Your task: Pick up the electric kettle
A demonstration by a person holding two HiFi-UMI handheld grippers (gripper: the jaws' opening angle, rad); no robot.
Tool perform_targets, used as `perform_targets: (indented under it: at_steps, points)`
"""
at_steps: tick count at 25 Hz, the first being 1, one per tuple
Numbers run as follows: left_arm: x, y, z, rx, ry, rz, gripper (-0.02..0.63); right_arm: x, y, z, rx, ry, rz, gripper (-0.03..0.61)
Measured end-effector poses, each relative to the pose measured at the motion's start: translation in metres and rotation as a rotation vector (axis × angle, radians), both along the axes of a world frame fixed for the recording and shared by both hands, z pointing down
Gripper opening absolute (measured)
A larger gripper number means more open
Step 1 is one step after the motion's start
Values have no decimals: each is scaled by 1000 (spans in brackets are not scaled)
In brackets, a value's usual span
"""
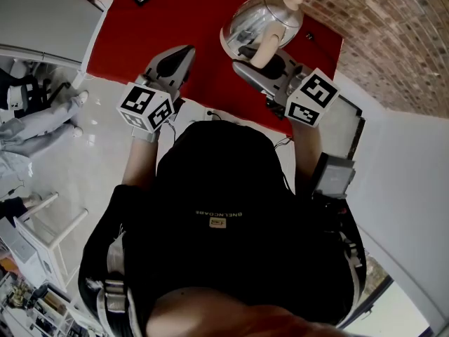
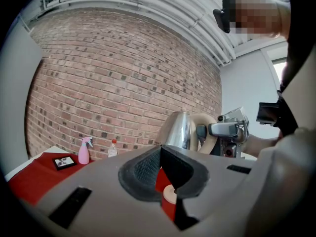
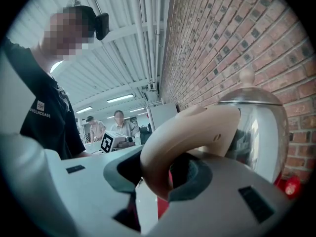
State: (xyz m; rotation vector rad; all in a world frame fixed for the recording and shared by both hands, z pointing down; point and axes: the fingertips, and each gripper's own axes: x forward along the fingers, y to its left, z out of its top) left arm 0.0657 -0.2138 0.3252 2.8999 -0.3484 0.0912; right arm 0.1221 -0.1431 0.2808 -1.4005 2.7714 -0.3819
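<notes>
kettle (image 1: 261,18) was over the far right part of the red table (image 1: 140,44), close to the brick wall. its round shiny body hid the base from me, so i could not tell if it stood on the table or hung above it. my right gripper (image 3: 162,177) had its jaws about half way apart and closed on the beige handle (image 3: 197,132), near its lower bend, with the dark pads pressing it from both sides. my left gripper (image 2: 159,151) was to the left of the kettle, well apart from it. its jaws were together at the tips and had nothing between them.

what worried me was the grip. i judged the handle to be smooth and rounded, and all the weight of the body sat to one side of the pads. a quick lift could make the kettle turn in the jaws and swing down. if it tilted, the lid (image 1: 284,2) might slip off, or water, if there was any inside, might run out. the left gripper gave no support, so one slip would drop it on the table.
</notes>
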Motion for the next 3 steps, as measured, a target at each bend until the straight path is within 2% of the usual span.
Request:
perform_targets:
  at_steps: [3]
  points:
    - [0,2,2,0,-3,0,5,2,1,3,-4,-4,6,132]
